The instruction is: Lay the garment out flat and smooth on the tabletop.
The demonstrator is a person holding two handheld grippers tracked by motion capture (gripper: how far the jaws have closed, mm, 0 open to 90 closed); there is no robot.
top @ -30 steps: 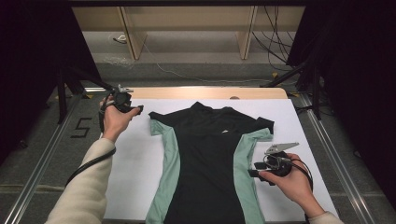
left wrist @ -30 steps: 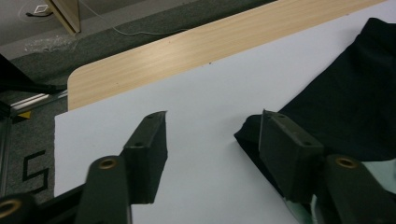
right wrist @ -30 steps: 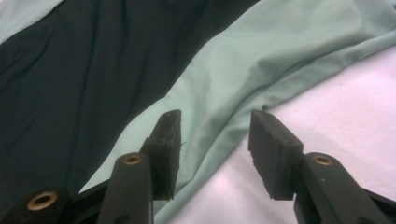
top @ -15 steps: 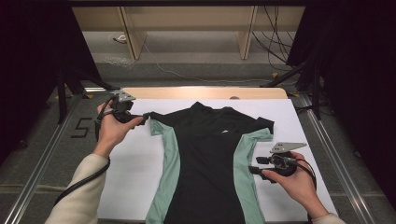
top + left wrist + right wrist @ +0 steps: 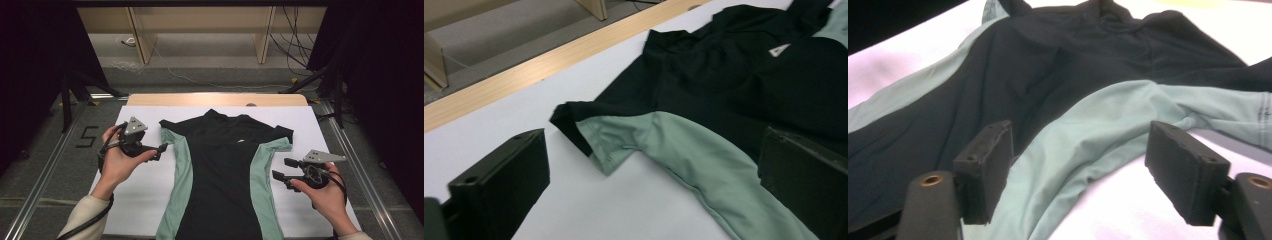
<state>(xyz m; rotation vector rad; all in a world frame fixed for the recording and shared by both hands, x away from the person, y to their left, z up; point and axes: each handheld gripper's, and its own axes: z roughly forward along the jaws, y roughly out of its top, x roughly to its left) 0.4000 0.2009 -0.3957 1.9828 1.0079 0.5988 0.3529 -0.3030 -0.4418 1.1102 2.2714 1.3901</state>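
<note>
A black short-sleeved shirt [image 5: 225,165] with mint-green side panels lies flat on the white table cover [image 5: 140,195], collar at the far side. My left gripper [image 5: 161,145] is open just left of the shirt's left sleeve [image 5: 169,134]. In the left gripper view that sleeve [image 5: 609,145] lies between its wide-apart jaws [image 5: 651,150], untouched. My right gripper [image 5: 283,168] is open beside the right green panel [image 5: 261,175]. In the right gripper view the green panel [image 5: 1088,135] sits between its spread jaws [image 5: 1080,137], and nothing is held.
A wooden table edge [image 5: 215,99] runs along the far side. Beyond it stand wooden shelf legs [image 5: 142,42] and loose cables [image 5: 295,55] on the floor. Metal rails [image 5: 47,175] flank the table, with a "5" mark [image 5: 87,136] on the floor at left.
My left gripper has come toward the person and down, from the table's far left corner to just beside the left sleeve. The right gripper has hardly moved.
</note>
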